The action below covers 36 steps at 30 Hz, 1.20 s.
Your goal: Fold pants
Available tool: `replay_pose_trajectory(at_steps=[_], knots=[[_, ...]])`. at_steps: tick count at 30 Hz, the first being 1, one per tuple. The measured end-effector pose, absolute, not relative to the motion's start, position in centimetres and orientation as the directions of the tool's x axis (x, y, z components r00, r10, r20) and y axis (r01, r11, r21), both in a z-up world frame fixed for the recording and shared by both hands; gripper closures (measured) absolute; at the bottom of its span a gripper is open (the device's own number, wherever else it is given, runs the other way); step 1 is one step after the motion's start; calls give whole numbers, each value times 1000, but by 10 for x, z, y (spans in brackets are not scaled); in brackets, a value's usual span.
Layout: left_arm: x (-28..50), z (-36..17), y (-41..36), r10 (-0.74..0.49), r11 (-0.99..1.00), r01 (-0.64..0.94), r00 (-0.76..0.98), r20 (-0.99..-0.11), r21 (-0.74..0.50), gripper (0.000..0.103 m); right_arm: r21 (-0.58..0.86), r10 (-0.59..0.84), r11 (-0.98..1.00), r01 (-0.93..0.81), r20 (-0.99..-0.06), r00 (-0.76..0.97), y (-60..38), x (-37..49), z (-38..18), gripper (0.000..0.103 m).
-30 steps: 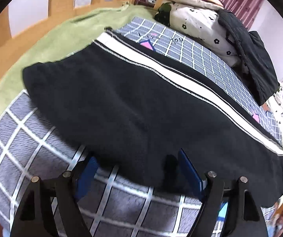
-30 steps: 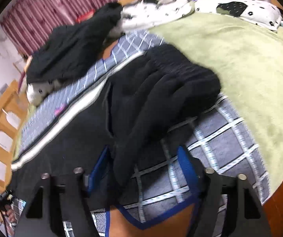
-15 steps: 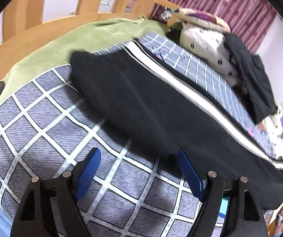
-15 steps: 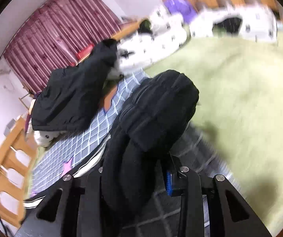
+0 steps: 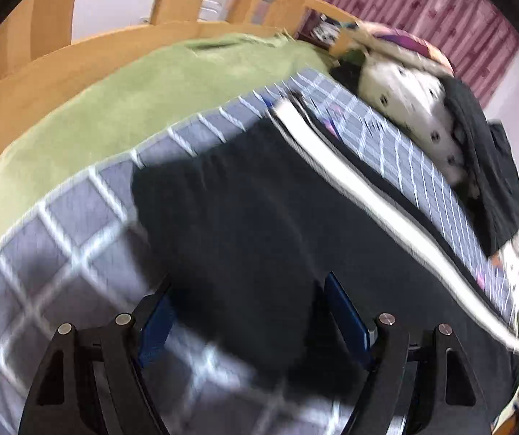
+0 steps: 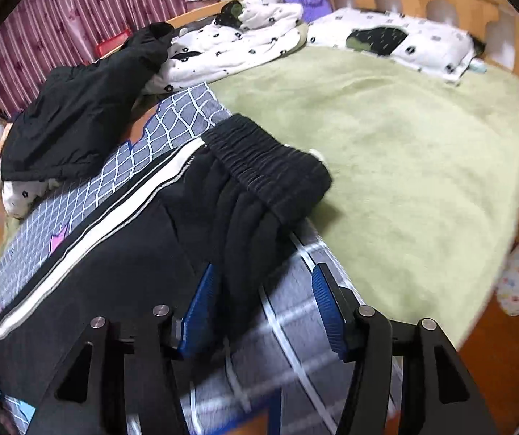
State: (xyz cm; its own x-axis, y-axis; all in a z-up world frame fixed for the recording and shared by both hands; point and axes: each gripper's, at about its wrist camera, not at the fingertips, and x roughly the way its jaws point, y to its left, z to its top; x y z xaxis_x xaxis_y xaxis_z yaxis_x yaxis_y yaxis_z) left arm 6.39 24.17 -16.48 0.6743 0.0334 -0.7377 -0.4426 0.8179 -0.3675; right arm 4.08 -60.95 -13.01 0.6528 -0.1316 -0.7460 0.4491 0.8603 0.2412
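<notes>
No writing is legible on the black pants (image 6: 172, 253) or checked blanket (image 6: 172, 123).

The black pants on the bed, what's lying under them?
The pants lie on a grey checked sheet, with their waistband reaching onto the green blanket. Whatever is directly beneath the fabric is covered.
</notes>
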Motion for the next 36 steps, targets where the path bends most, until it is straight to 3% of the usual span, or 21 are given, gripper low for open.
replay_pose_trajectory(at_steps=[2,4,6,8,12,14,16,18,23,26,29,33,36], knots=[[75,-164,256,80,798,-489,665,-743,-351,48,228,-150,860,456,-741,654,-597,24,-119,44],[84,-162,266,77,796,-492,660,-748,-353,87,233,-148,861,452,-735,661,-583,17,-112,43],[83,-152,273,48,806,-446,703,-709,-389,92,230,-133,872,433,-739,661,-562,19,-108,43],[74,-142,276,52,824,-402,755,-654,-399,92,219,-120,889,403,-737,666,-535,21,-106,43],[80,-162,274,42,840,-416,690,-723,-348,87,213,-79,915,342,-738,671,-493,38,-108,43],[76,-165,277,18,835,-411,684,-729,-365,78,204,-57,928,311,-749,661,-472,49,-111,43],[70,-160,279,2,840,-400,677,-736,-366,50,188,-42,943,274,-751,659,-453,57,-111,43],[57,-155,278,-13,850,-376,685,-728,-369,38,166,-35,958,235,-742,669,-436,62,-109,43],[31,-146,244,-109,923,-216,647,-755,-319,38,104,-21,985,135,-712,702,-393,87,-101,43],[16,-129,223,-168,946,-98,667,-726,-309,38,88,-12,991,101,-691,722,-373,103,-101,43],[23,-107,210,-104,970,-82,712,-694,-230,38,46,-11,997,54,-657,754,-352,119,-95,43],[61,-84,208,-78,972,-91,741,-667,-216,38,37,64,998,-53,-657,751,-325,156,-92,43],[107,-78,212,-40,980,-109,715,-698,-167,38,32,112,992,-123,-677,727,-306,185,-96,40]])
